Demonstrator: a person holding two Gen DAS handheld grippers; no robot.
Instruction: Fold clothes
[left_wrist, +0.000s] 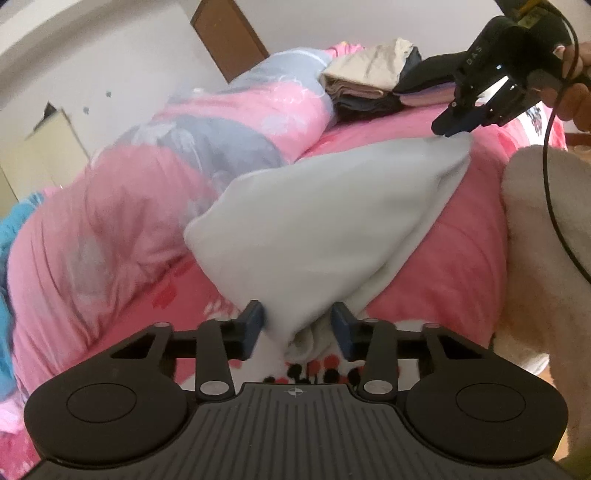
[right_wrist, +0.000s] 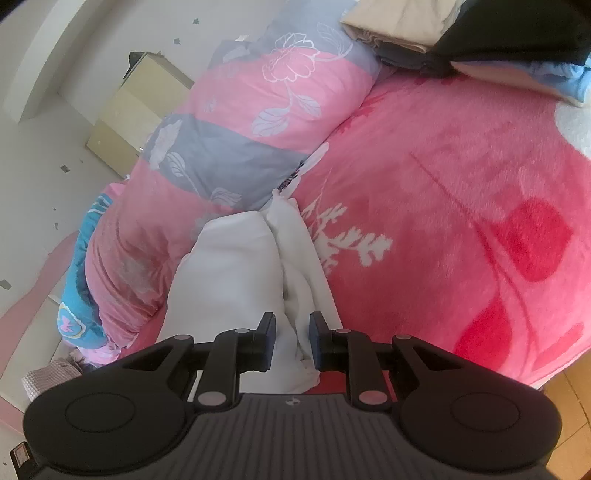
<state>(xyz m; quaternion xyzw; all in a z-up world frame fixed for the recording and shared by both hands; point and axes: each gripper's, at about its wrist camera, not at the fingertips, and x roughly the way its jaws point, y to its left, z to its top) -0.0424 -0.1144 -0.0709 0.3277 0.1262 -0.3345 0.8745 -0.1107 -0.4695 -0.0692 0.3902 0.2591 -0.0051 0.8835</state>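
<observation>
Nearest item: left gripper (left_wrist: 298, 330), blue pads on either side of a bunched corner of the white garment (left_wrist: 314, 221). The cloth sat between the fingers, but whether the pads truly bit on it could not be told; a gap showed on the right-hand side of the bunch.

Item two: right gripper (right_wrist: 291, 341), seen in the left wrist view raised at the far corner of the same garment, jaws narrowed and pinching a gathered fold of white fabric. A hand (left_wrist: 570, 96) held its handle, cable trailing down.

Item three: the garment itself. Pale grey-white, soft and thick, fleece-like, with no print visible. It hung stretched between the two grippers above the pink blanket (right_wrist: 461, 184), sagging in the middle and doubled over in a loose triangular drape with one long crease.

Surroundings: rolled quilt (right_wrist: 258, 122) in pink and grey with a flower print along the far side of the bed; stack of folded clothes (left_wrist: 369, 79), beige over dark, at the head end; cream fluffy item (left_wrist: 535, 240) at the right edge, identity unclear.

Risks, as judged: the left corner looked the weaker hold, so if the bunch was only loosely caught, any pull from the right could draw it out and drop that end. Uneven gathering at either corner would likely set the fold crooked. Sagging cloth might drag on the blanket's nap.
</observation>
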